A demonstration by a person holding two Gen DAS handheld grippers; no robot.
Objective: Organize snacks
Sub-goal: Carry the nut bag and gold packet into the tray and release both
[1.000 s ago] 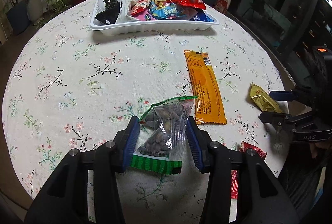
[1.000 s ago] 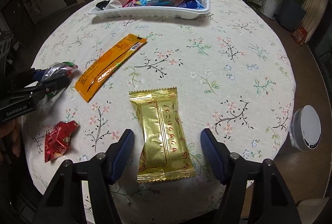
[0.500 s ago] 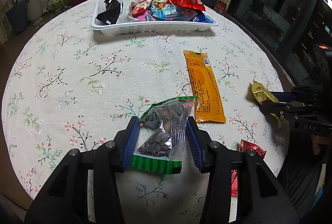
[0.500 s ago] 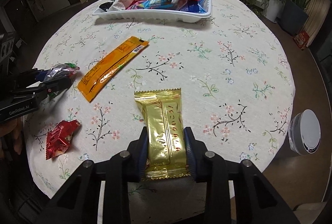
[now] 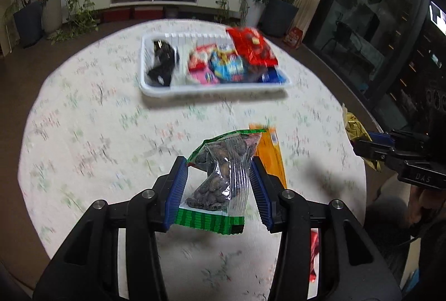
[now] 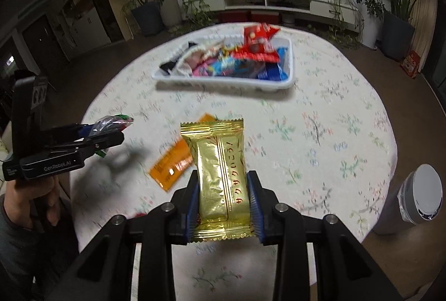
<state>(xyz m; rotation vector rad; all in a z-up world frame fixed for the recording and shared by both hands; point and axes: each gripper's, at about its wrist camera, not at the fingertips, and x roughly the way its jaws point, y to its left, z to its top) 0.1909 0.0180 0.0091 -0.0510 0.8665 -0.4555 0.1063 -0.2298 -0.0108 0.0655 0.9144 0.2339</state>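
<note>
Aloft, nut bag (image 5: 220, 178), gold packet (image 6: 220, 178), table edge (image 6: 390, 150) near

The gold wrapper (image 6: 221, 178) carried red Japanese characters running along its length, reading "サクサクにこう!" as far as could be made out. The side of the left gripper (image 6: 111, 134) bore "GenRobot.AI" in pale letters, and the body of the right gripper (image 5: 365, 143) showed "DAS". Print on the orange packet (image 6: 172, 164) and on the snacks in the white tray (image 6: 223, 83) was too blurred to read.
</note>
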